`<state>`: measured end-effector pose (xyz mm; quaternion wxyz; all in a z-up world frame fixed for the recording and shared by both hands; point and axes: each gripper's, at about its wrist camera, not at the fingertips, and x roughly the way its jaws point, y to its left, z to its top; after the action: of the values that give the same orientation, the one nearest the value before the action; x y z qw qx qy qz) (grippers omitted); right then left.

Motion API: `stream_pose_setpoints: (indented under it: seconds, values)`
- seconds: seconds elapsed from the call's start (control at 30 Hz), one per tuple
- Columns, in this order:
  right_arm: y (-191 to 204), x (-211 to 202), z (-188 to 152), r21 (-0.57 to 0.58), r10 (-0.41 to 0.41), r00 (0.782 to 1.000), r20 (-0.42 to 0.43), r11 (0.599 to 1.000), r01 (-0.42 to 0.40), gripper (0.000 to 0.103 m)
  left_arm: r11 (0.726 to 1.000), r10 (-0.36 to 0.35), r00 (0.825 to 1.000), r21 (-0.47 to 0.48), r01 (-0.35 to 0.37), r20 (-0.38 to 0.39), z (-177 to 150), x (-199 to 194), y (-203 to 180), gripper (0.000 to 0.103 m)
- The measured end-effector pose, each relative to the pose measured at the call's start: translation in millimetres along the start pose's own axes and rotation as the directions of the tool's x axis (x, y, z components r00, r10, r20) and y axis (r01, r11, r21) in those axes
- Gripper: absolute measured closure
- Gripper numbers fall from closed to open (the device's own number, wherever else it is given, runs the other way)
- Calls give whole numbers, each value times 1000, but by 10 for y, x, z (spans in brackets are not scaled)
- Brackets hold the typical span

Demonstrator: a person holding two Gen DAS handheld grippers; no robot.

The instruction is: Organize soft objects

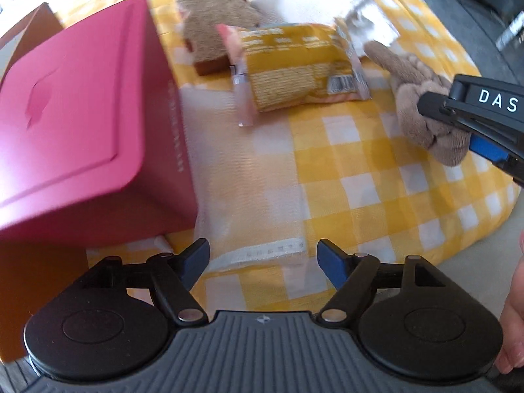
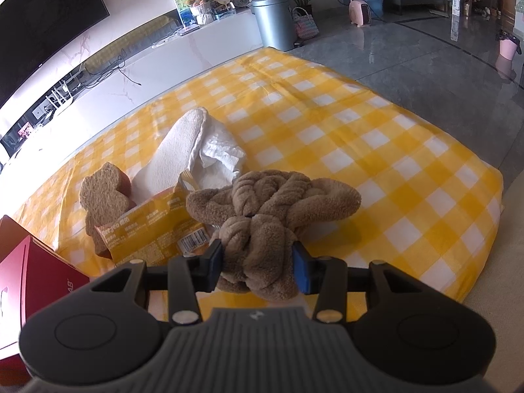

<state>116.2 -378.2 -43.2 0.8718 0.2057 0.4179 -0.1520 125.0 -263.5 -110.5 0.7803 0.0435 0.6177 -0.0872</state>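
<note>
**Right wrist view: brown knot toy clamped, left jaws empty**

Right wrist view, far left edge: a red box (image 2: pixel 36 271) juts in at the lower left. Just right of it a brown bear-shaped sponge (image 2: pixel 103 204) leans against a yellow snack packet (image 2: pixel 157 229), with a white towel (image 2: pixel 177 150) bunched behind them, all lying on the yellow checked cloth (image 2: pixel 376 150). At centre, the right gripper (image 2: pixel 258 263) is clenched on the knotted brown plush (image 2: pixel 262 216); both blue pads press into its lower lobe. The grip sits low on the knot, probably so the bulk hangs clear for carrying.

Left wrist view, same order: the red box (image 1: pixel 82 114) fills the left half, tilted, its lid closed. At bottom centre the left gripper (image 1: pixel 263 255) stands released, nothing between its pads, above a pale cloth with a label strip (image 1: pixel 249 170). Upper centre lie the sponge (image 1: pixel 213 23) and packet (image 1: pixel 294 68). At the right edge, the plush (image 1: pixel 425 108) shows pinched in the other gripper. The empty jaws look free to take the next soft item.
</note>
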Motion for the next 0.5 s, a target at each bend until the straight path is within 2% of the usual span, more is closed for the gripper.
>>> stream_pose_setpoints:
  seconds: [0.13,0.23,0.33,0.4,0.43,0.47,0.5]
  values:
    - [29,9,-10,-13,-8,1000,-6,1000,8,59,1000,17,999,-25,-16,34,-152,74,94,12]
    - [40,14,-22,-23,-13,1000,-8,1000,13,59,999,47,998,17,-48,29,-110,150,59,6]
    - [28,15,-22,-18,-11,1000,-9,1000,10,59,998,49,999,45,-50,20,-98,170,26,5]
    - [19,13,-22,-14,-8,1000,-9,1000,8,59,998,38,999,50,-39,24,-109,155,30,14]
    - [18,12,-23,-12,-7,1000,-9,1000,7,59,998,36,999,46,-38,34,-108,136,31,25]
    - [21,12,-22,-13,-7,1000,-9,1000,7,59,998,43,998,43,-45,43,-117,106,39,46]
    - [24,11,-24,-13,-8,1000,-9,1000,8,59,997,47,998,56,-50,50,-121,76,43,58]
